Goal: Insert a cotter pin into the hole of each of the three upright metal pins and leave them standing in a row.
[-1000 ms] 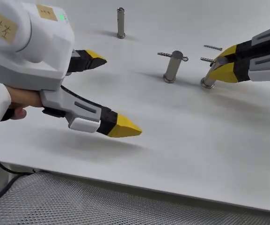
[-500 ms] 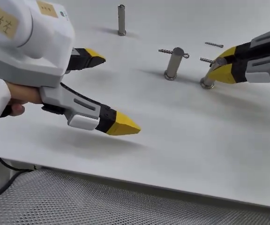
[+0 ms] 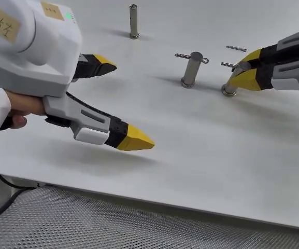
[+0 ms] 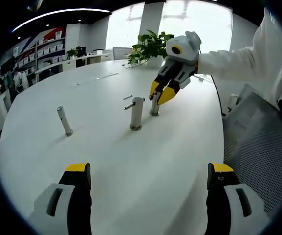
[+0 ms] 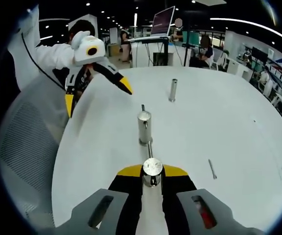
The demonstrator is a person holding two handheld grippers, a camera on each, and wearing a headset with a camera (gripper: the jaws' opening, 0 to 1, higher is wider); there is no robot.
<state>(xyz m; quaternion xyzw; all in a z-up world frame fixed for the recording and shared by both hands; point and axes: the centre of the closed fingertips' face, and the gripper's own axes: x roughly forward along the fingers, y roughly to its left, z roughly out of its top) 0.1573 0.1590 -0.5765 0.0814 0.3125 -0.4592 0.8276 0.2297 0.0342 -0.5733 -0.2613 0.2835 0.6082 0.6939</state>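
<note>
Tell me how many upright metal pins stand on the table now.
3. The far pin stands alone at the back left; the middle pin has a cotter pin through its top; the third pin is gripped by the right claw. None seems hidden.

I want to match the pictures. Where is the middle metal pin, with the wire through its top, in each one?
Head view: middle pin right of centre, near the top.
Left gripper view: middle pin just above centre.
Right gripper view: middle pin at centre, beyond the end pin in the right tongs.
Shared landmark: the bare pin standing apart.
</note>
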